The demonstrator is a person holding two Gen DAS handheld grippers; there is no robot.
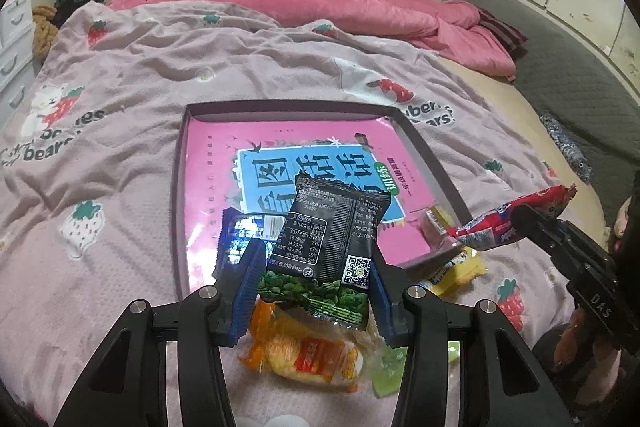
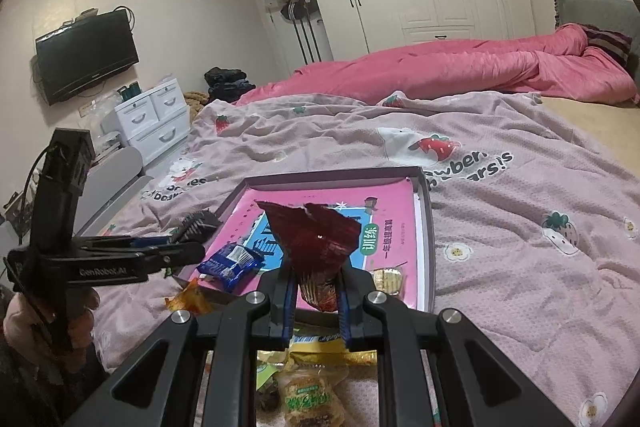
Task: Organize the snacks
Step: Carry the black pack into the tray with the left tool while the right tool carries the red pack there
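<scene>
My left gripper (image 1: 316, 291) is shut on a black-and-green snack packet (image 1: 328, 247) and holds it above the near edge of the shallow box lid (image 1: 430, 163), whose floor shows a pink book cover. My right gripper (image 2: 316, 303) is shut on a red snack packet (image 2: 320, 247), seen at the right in the left wrist view (image 1: 508, 223). A blue packet (image 1: 244, 235) lies in the lid's near left corner, also in the right wrist view (image 2: 230, 263). A small gold-wrapped snack (image 2: 386, 279) lies in the lid's near right.
Loose snacks lie on the strawberry-print blanket (image 1: 140, 107) near me: an orange-yellow pack (image 1: 308, 355), a yellow pack (image 1: 456, 271), a green-labelled biscuit pack (image 2: 308, 399). A pink quilt (image 2: 460, 71) is heaped behind. White drawers (image 2: 148, 123) stand at left.
</scene>
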